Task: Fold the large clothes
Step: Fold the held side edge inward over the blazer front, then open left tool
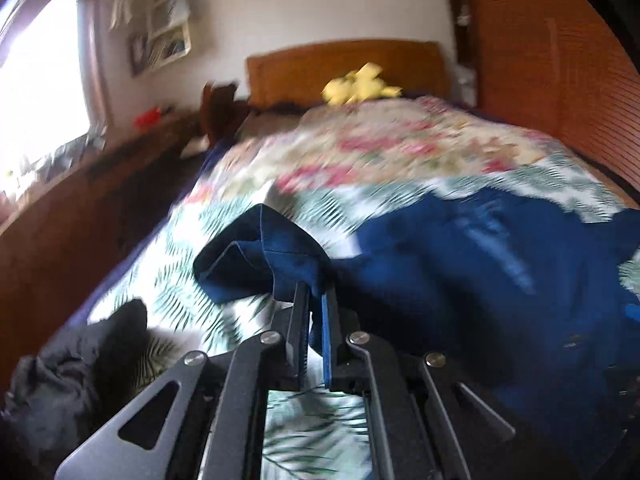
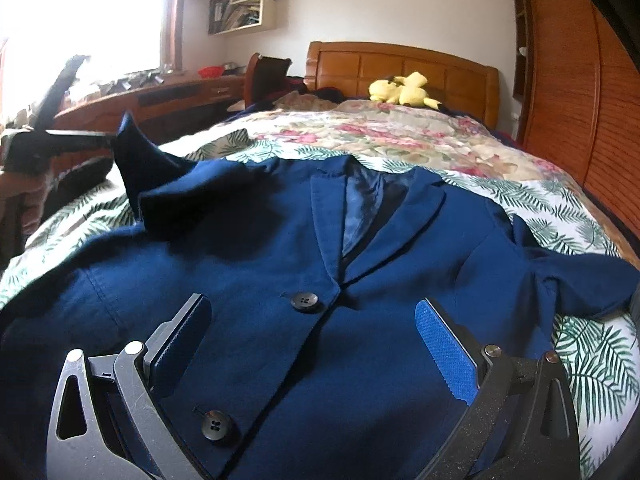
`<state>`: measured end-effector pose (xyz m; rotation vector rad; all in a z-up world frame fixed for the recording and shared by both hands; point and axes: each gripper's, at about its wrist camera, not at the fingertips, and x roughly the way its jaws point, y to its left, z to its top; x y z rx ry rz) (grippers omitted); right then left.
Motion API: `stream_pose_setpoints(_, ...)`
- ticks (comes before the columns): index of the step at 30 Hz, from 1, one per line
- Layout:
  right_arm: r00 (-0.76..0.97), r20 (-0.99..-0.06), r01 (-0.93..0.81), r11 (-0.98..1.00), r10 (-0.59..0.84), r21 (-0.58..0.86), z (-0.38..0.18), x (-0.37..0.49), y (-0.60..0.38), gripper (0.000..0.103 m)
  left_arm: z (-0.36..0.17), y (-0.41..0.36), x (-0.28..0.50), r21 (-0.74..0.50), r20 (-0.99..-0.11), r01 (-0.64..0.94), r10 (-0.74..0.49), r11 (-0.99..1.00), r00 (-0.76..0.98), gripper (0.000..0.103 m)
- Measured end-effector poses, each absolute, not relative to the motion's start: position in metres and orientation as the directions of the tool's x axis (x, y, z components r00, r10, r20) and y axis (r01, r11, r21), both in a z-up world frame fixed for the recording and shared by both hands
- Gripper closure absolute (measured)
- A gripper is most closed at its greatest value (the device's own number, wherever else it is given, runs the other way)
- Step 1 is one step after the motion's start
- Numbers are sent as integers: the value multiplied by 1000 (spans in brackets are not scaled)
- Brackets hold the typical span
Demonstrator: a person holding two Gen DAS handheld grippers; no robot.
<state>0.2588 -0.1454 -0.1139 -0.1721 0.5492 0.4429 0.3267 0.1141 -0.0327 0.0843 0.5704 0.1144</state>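
Note:
A navy blazer [image 2: 248, 264] lies face up on the bed with lapels and two black buttons showing. My right gripper [image 2: 316, 320] hovers open just above its front, one finger on each side of the upper button [image 2: 304, 301], holding nothing. My left gripper [image 1: 316, 292] is shut on the blazer's sleeve cuff [image 1: 260, 248], which hangs bunched above the bed. The right wrist view shows that left gripper [image 2: 110, 138] at the far left, holding the sleeve [image 2: 140, 168] raised clear of the bed. The other sleeve [image 2: 580, 280] lies spread out to the right.
The bed has a leaf-print sheet [image 2: 580, 216] and a floral quilt [image 2: 400, 132]. A yellow plush toy [image 2: 400, 90] sits by the wooden headboard [image 2: 400, 60]. A black garment [image 1: 80, 368] lies at the bed's left edge. A desk [image 2: 160, 96] stands left, a wooden wardrobe [image 2: 580, 100] right.

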Motion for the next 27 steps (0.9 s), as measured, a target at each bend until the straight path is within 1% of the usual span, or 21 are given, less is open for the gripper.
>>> stream_pose_setpoints(5, 772, -521, -435, 901, 364, -15, -104, 250, -164, 0, 7, 61, 296, 149, -477, 2, 70, 989, 876, 102)
stream_pose_setpoints(11, 788, -506, -406, 914, 349, -2, -97, 231, -195, 0, 33, 26, 271, 171, -461, 65, 21, 983, 887, 102)
stream_pose_setpoints(20, 808, -491, -371, 929, 325, 5, -90, 215, -227, 0, 41, -15, 248, 195, -465, 94, 8, 976, 885, 102)
stream_pose_setpoints(27, 810, -478, -379, 925, 339, 13, -86, 208, -240, 0, 42, -38, 231, 194, -471, 112, -7, 975, 882, 102)
